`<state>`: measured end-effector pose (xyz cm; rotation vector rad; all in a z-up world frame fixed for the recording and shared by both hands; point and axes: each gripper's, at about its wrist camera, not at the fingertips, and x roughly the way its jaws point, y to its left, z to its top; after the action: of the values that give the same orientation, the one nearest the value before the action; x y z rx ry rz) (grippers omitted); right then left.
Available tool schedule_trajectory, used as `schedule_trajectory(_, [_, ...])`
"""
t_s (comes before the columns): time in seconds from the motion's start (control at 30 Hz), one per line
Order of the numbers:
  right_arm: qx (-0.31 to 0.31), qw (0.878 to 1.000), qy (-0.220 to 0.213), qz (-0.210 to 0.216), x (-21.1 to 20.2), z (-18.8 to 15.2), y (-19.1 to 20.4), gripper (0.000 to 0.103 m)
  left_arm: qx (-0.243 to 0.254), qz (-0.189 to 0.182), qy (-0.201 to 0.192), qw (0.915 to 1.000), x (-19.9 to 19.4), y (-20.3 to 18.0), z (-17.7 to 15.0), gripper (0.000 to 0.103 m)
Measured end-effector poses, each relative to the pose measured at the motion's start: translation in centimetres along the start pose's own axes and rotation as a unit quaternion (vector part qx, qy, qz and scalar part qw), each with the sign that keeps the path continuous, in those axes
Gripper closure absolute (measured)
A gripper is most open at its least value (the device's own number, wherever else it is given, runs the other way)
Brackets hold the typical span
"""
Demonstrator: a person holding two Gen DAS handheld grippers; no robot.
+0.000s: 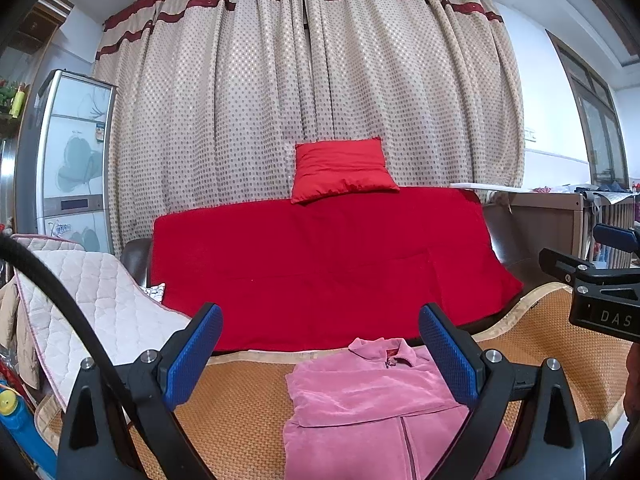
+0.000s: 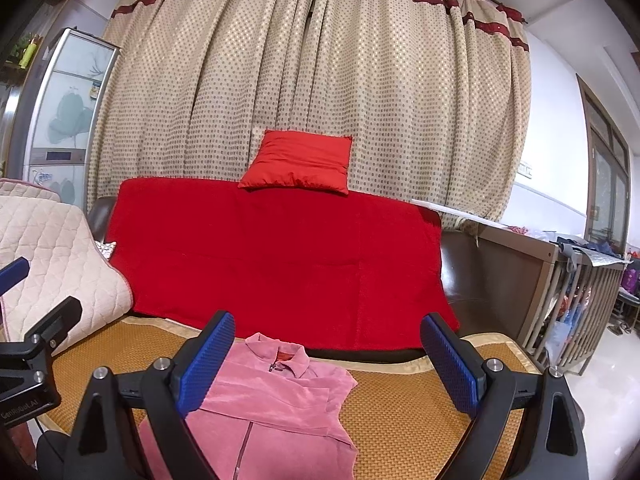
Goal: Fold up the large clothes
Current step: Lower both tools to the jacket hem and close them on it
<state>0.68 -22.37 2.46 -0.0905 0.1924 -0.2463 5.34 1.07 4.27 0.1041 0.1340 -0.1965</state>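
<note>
A pink collared jacket (image 1: pixel 372 404) lies flat on a woven orange mat (image 1: pixel 240 400), collar toward the sofa back, sleeves folded across its front. It also shows in the right wrist view (image 2: pixel 280 404) on the mat (image 2: pixel 408 412). My left gripper (image 1: pixel 320 354) is open and empty, held above the jacket's left part. My right gripper (image 2: pixel 328 360) is open and empty, above the jacket's right part. The right gripper's body shows at the right edge of the left wrist view (image 1: pixel 600 296); the left gripper's body shows at the left edge of the right wrist view (image 2: pixel 28 360).
A red blanket (image 1: pixel 328 264) covers the sofa back, with a red pillow (image 1: pixel 344 170) on top. A quilted beige cover (image 1: pixel 100 304) lies at the left. A wooden crib (image 2: pixel 560 292) stands right. Dotted curtains (image 1: pixel 312 100) hang behind.
</note>
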Motion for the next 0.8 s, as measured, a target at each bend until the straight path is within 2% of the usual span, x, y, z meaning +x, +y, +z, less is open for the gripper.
schedule_trajectory(0.37, [-0.010, 1.000, 0.006, -0.004, -0.1, -0.2, 0.0, 0.007, -0.003, -0.005, 0.014, 0.9999, 0.5, 0.4, -0.4, 0.005])
schedule_trajectory(0.43, [-0.010, 1.000, 0.017, 0.006, 0.3, -0.3, -0.3, 0.007, -0.005, -0.011, 0.031, 0.9994, 1.0, 0.6, -1.1, 0.005])
schedule_trajectory(0.53, [0.004, 0.997, 0.053, 0.054, 1.6, -1.4, -1.5, 0.007, -0.010, -0.025, 0.092, 0.9954, 2.5, 1.7, -3.8, 0.005])
schedule_trajectory(0.63, [0.029, 0.985, 0.138, 0.101, 5.0, -5.0, -3.7, 0.007, -0.028, -0.031, 0.186, 0.9817, 4.6, 3.8, -8.8, 0.005])
schedule_trajectory(0.7, [0.055, 0.971, 0.188, 0.137, 7.0, -7.9, -5.2, 0.007, -0.052, -0.028, 0.260, 0.9639, 6.1, 5.6, -13.0, 0.005])
schedule_trajectory(0.73, [0.078, 0.959, 0.228, 0.151, 8.5, -10.4, -6.2, 0.007, -0.068, -0.022, 0.299, 0.9517, 6.7, 6.7, -15.6, 0.005])
schedule_trajectory(0.8, [0.105, 0.943, 0.277, 0.152, 10.2, -14.0, -7.5, 0.007, -0.088, -0.008, 0.351, 0.9323, 7.4, 8.1, -19.6, 0.005])
